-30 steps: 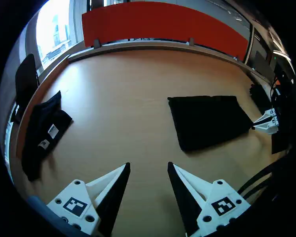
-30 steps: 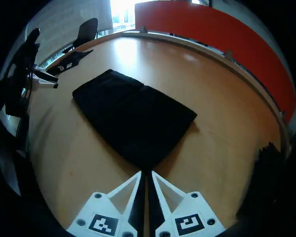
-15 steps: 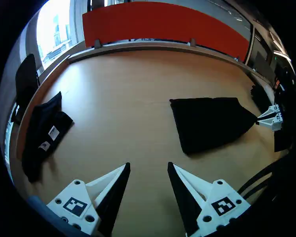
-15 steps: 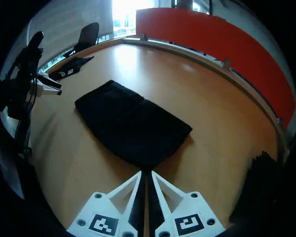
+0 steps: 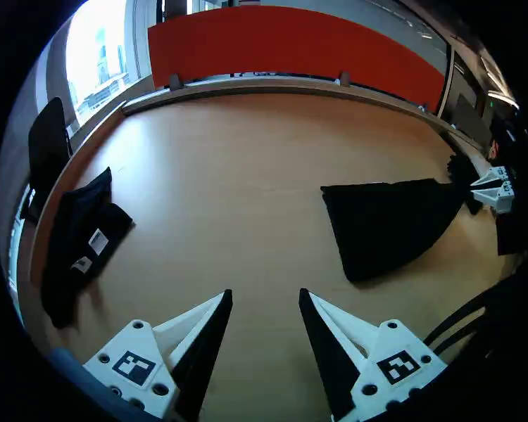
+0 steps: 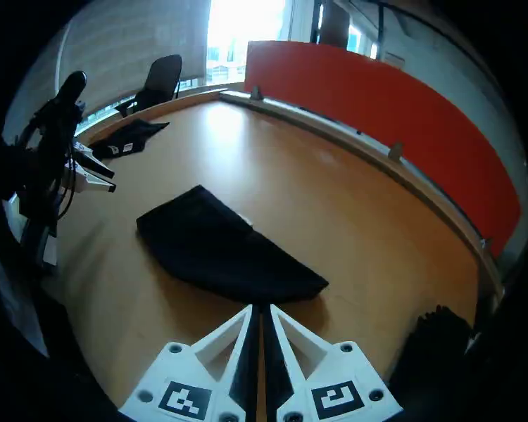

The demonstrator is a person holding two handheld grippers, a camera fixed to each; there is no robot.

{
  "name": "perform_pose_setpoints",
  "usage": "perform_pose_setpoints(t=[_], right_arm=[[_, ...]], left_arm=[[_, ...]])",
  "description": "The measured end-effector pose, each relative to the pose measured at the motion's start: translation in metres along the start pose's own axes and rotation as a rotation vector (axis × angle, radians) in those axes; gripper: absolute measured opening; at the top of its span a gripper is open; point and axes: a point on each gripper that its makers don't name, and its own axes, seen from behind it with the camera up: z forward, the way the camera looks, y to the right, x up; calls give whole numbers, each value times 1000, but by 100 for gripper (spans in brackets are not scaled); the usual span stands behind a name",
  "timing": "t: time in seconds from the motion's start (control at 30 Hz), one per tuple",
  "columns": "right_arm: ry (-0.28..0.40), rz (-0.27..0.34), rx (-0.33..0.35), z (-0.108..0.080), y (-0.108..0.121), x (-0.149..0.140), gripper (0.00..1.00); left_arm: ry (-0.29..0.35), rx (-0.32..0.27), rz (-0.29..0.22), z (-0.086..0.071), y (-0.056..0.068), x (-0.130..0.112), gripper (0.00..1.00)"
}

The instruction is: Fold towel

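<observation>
A black towel [image 5: 391, 221] lies on the wooden table [image 5: 229, 176], with its far corner raised off the surface. My right gripper [image 6: 262, 329] is shut on that corner, and the rest of the towel [image 6: 222, 253] stretches away from its fingertips. In the left gripper view the right gripper [image 5: 498, 191] shows at the far right with the corner in it. My left gripper [image 5: 264, 320] is open low over bare wood, well to the left of the towel, with nothing between its fingers. The right gripper view shows the left gripper [image 6: 91, 177] far off at the left.
A second black cloth [image 5: 77, 235] with white tags lies near the table's left edge. A dark pile [image 6: 433, 344] sits at the table edge by the right gripper. A red partition [image 5: 292, 42] runs along the far side, and an office chair [image 6: 158, 77] stands beyond.
The right gripper has risen and drawn back with the towel corner, so the towel tilted up and slid toward it. The left gripper stayed open and hardly moved.
</observation>
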Motion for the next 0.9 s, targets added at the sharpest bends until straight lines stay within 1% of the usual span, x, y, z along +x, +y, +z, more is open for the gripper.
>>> perform_pose_setpoints(t=[0.57,0.9], right_arm=[[70,-38,-55,-34,22,36,7],[94,-45,-73,-49,32,45,7]], left_arm=[[13,-2,4,-3,3,6,69],[17,-2,7,-3,5,8,69]])
